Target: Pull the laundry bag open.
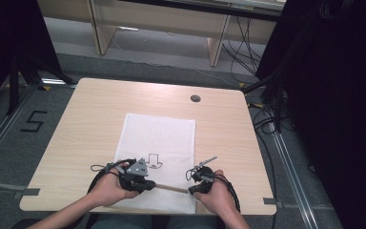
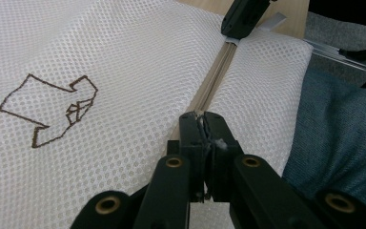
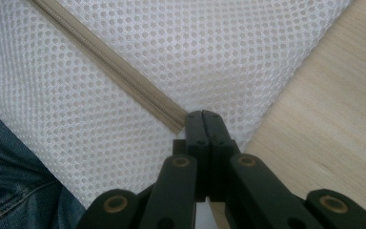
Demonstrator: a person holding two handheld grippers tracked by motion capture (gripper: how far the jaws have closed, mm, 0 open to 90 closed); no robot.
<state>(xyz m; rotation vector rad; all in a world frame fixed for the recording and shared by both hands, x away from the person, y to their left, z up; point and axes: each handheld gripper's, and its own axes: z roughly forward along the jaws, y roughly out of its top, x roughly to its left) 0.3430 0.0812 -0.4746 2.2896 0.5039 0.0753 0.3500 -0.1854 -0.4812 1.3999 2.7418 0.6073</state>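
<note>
Pinching the tan zipper [image 2: 213, 86] from both ends, the left gripper [image 2: 202, 117] and right gripper [image 3: 203, 114] each have their black jaws squeezed tight. One white mesh bag [image 1: 159, 143], full of tiny holes with a brown outline drawing [image 2: 52, 107], lies flat on the wooden table's [image 1: 90, 114] near edge.
</note>
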